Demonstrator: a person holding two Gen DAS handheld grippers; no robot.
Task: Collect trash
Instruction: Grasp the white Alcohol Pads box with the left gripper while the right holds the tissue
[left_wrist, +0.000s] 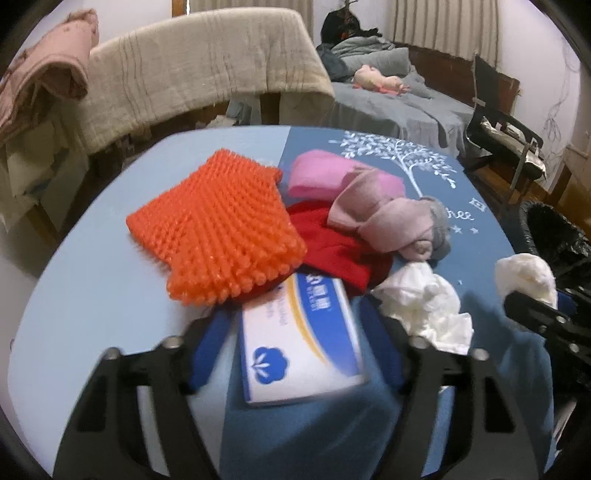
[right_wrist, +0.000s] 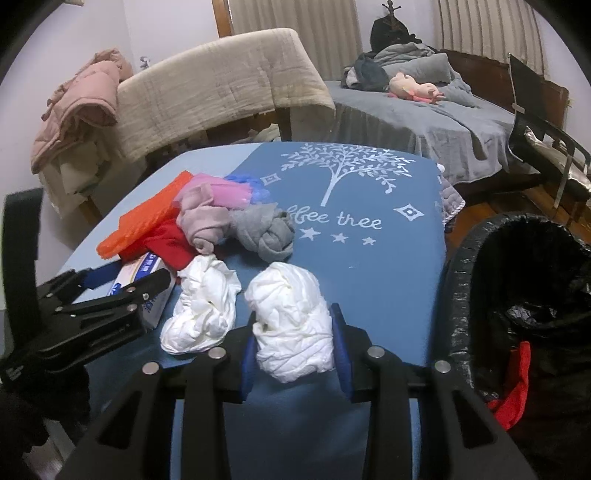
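A white and blue carton box (left_wrist: 299, 343) lies flat on the blue table (left_wrist: 92, 295), partly under an orange spiky mat (left_wrist: 218, 229). My left gripper (left_wrist: 295, 325) is open around the box, its blue pads on either side, with a strip of table showing beside the left pad. My right gripper (right_wrist: 295, 350) is shut on a crumpled white paper wad (right_wrist: 291, 325) near the table's front edge. A second white paper wad (right_wrist: 201, 310) lies loose on the table between the two grippers. In the right wrist view my left gripper (right_wrist: 125, 280) straddles the box (right_wrist: 147, 280).
A bin lined with a black bag (right_wrist: 517, 295) stands off the table's right side, something red hanging inside. A pile of cloths lies mid-table: red (left_wrist: 332, 251), pink (left_wrist: 325, 173), mauve and grey (right_wrist: 266, 229). Behind are a draped bench, a bed and a chair.
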